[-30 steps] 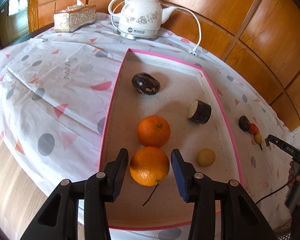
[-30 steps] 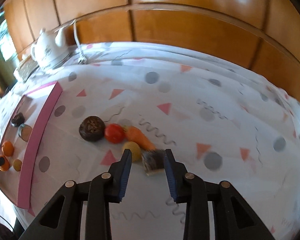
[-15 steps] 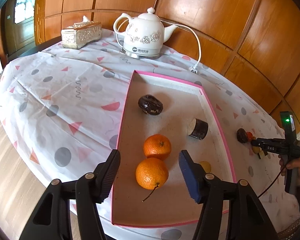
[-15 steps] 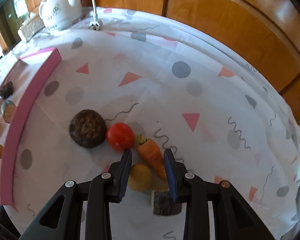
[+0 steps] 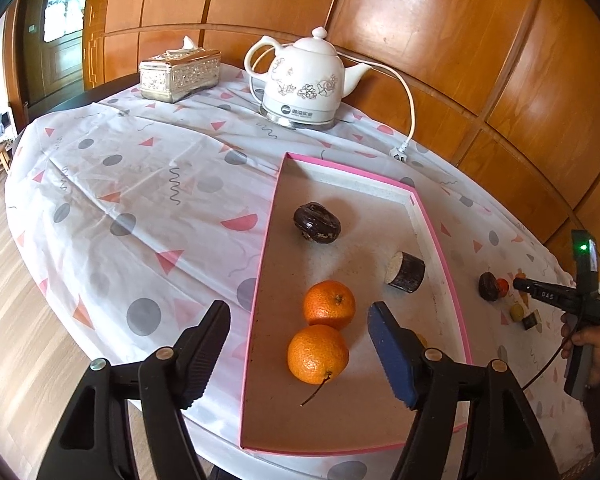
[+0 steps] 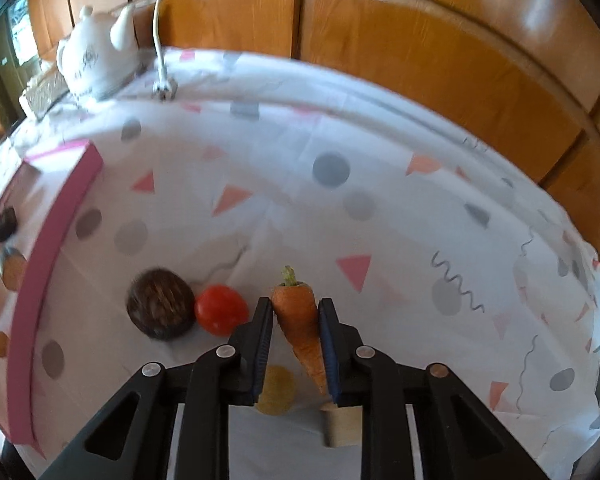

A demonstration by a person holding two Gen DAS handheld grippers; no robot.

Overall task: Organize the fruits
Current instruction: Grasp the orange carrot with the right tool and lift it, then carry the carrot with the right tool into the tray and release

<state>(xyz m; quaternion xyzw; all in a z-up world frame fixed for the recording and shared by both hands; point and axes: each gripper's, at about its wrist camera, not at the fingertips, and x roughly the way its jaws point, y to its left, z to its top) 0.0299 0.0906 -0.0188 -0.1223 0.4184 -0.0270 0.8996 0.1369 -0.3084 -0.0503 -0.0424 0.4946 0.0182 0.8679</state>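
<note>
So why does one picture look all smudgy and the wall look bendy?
Right wrist view: motion blur smears the white floral kettle and pink tray rim; the orange carrot stays sharp. Left wrist view: crisp, but the fisheye lens curves the glossy wooden wall panels, which show glare.

A home dining room: glossy wood-panelled walls, white floral ceramic electric kettle, silver embossed tissue box, patterned white tablecloth.

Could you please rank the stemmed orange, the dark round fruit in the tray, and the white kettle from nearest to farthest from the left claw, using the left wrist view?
1. The stemmed orange, in the tray's near end, between the opening left claw fingers, untouched.
2. The dark round fruit, farther up the tray.
3. The white kettle, beyond the tray by the wall.
</note>
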